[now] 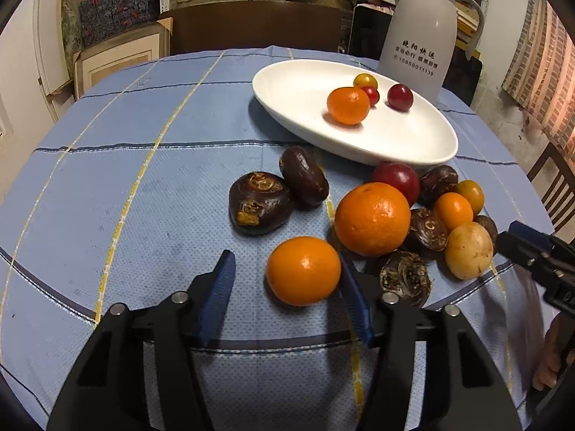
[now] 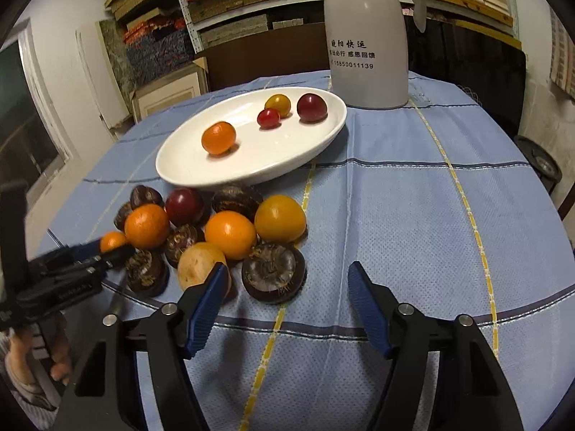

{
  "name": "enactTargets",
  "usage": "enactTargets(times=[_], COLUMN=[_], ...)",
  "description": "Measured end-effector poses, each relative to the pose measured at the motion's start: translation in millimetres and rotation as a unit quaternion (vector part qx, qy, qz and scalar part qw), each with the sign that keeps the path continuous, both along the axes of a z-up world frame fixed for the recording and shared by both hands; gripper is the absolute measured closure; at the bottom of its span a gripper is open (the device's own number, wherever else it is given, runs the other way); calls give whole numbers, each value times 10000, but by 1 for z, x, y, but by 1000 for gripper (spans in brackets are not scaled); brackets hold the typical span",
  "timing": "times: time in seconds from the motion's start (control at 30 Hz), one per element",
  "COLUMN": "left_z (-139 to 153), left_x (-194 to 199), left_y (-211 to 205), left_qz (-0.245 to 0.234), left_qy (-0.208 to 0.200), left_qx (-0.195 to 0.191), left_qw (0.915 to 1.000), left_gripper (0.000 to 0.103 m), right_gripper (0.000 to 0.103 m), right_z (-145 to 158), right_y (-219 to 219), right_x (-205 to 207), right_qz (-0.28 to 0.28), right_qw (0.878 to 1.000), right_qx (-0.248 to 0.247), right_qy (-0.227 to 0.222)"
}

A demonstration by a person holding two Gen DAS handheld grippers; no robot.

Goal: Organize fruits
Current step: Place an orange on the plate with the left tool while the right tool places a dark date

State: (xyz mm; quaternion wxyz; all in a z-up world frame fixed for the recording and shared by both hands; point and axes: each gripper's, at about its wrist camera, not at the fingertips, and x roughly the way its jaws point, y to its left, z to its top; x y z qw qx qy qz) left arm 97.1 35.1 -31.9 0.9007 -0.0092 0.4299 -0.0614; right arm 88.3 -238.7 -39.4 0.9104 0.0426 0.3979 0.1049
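A white oval plate [image 1: 287,82] [image 2: 187,165] holds a small orange [image 1: 348,105] [image 2: 218,138], a yellow tomato [image 1: 365,80] and two red ones. A pile of oranges, dark water chestnuts and tomatoes lies on the blue cloth in front of it. My left gripper [image 1: 285,269] is open with an orange [image 1: 303,270] between its fingers, touching the right one. My right gripper [image 2: 289,280] is open and empty, just right of a dark chestnut [image 2: 273,273]; it also shows in the left wrist view [image 1: 532,248].
A white thermos jug [image 1: 427,25] [image 2: 366,36] stands behind the plate. The round table [image 2: 413,197] has a blue checked cloth; its right half is bare. Shelves and boxes stand behind, a chair [image 1: 555,183] at the right.
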Motion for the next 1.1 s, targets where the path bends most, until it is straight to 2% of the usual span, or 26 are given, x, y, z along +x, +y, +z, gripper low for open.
enactTargets(times=[0.13, 0.2, 0.6, 0.7, 0.77, 1.1], left_z=[-1, 0, 0, 0, 0, 7], left_x=[1, 0, -2, -2, -2, -11], left_y=[-4, -5, -7, -7, -7, -8], left_qz=[-89, -158, -187, -188, -187, -190], left_qy=[2, -13, -23, -26, -27, -203], left_qx=[11, -19, -27, -23, -30, -16], left_qw=[10000, 9999, 9998, 9998, 9998, 9996], left_gripper=[54, 66, 66, 66, 66, 66], right_gripper=[42, 43, 44, 50, 61, 62], right_z=[-6, -7, -12, -13, -13, -6], right_y=[2, 2, 10, 13, 14, 10], right_x=[0, 1, 5, 7, 6, 0], right_qz=[20, 22, 155, 217, 279, 259], right_qw=[9999, 9999, 9994, 9991, 9991, 9995], right_qx=[-122, -135, -257, -291, -263, -164], right_qy=[75, 103, 176, 203, 194, -6])
